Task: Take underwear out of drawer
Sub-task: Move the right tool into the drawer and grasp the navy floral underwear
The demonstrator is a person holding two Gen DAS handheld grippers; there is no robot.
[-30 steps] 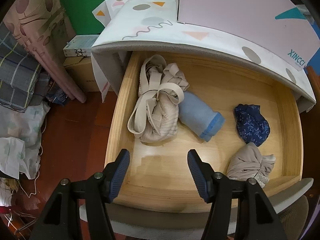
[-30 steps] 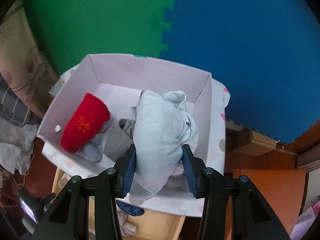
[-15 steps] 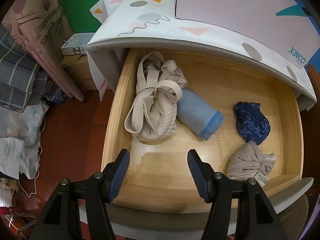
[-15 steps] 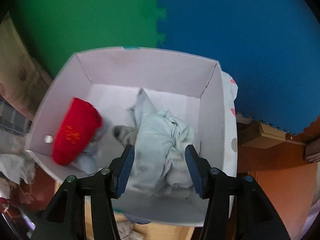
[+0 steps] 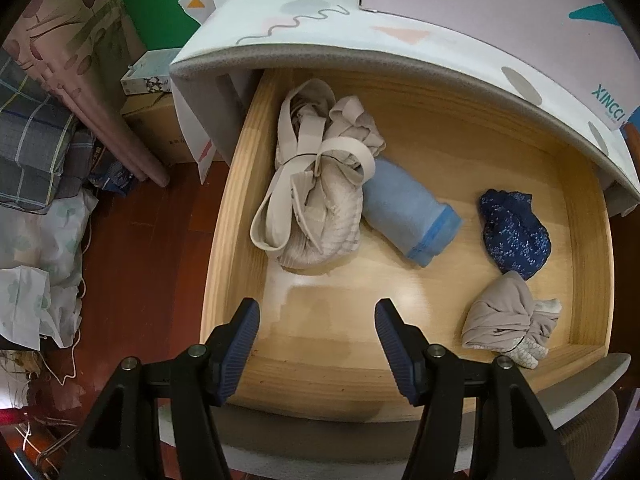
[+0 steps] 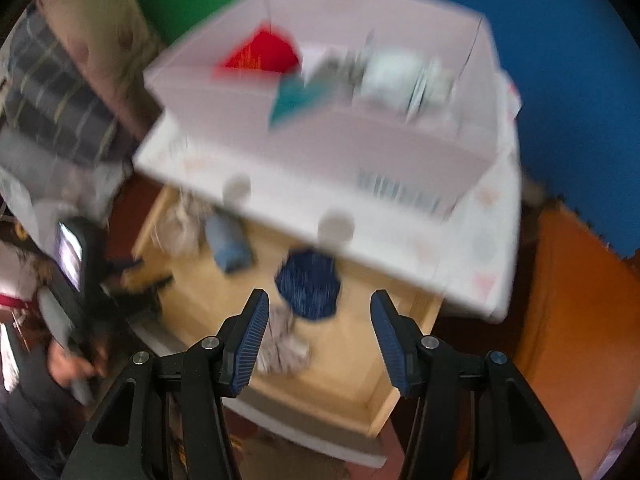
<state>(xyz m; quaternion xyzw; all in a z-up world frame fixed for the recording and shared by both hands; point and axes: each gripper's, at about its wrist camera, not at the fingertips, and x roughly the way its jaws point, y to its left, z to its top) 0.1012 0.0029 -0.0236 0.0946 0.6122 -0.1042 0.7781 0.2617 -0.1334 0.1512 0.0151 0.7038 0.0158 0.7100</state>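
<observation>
Underwear, a dark blue speckled bundle [image 6: 308,288], lies beneath my empty, parted right gripper [image 6: 316,334]; left gripper [image 5: 316,346] hovers half-open, empty.

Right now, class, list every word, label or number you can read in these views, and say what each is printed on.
"XINCCI": on the pale storage box above the drawer; smaller print beneath it unreadable.
Small box on the floor: print too small.
Barcode-like stripes in the right wrist view: blurred.

Both wrist views look steeply down, sharing the open wooden drawer [image 5: 440,152]; the blurred right one also takes in the pink box [image 6: 320,148] above.
</observation>
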